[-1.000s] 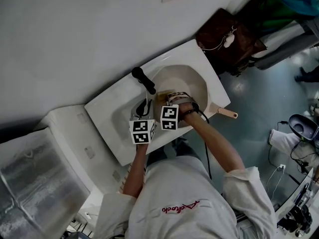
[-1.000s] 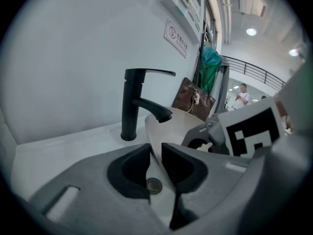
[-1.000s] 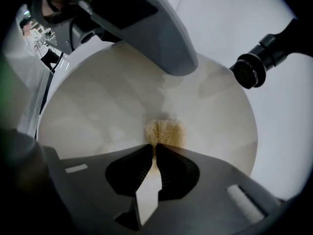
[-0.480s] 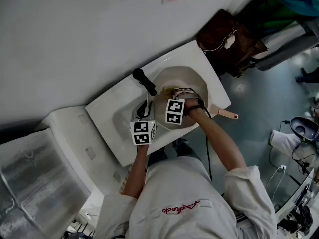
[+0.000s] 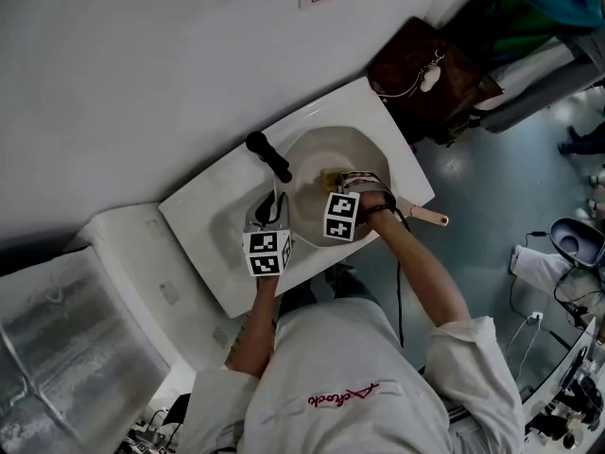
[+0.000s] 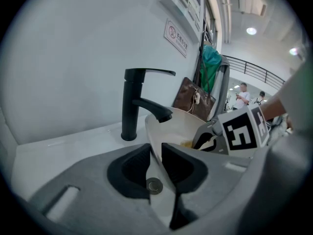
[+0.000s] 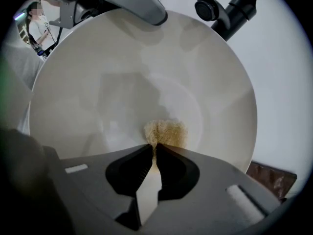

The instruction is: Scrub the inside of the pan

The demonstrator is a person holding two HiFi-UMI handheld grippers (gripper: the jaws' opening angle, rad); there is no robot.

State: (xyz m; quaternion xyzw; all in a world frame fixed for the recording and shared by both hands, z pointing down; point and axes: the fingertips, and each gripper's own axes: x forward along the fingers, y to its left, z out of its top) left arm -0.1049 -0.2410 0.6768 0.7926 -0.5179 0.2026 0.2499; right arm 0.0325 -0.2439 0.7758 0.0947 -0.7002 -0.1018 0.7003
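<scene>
Closest to the person, the left gripper (image 6: pixel 156 150) is clamped on the thin rim of the pan (image 6: pixel 182 122). The cream-coloured pan sits in the washbasin (image 5: pixel 203 208) under the spout of the black faucet (image 6: pixel 133 106). The right gripper (image 7: pixel 154 147), jaws nearly together, pinches a tan scouring pad (image 7: pixel 166 131) by its edge against the pan's floor, below the faucet. A hard stroke could wrench the rim out of that narrow bite or tug the pad free. Beyond, the overhanging faucet spout could be struck.
</scene>
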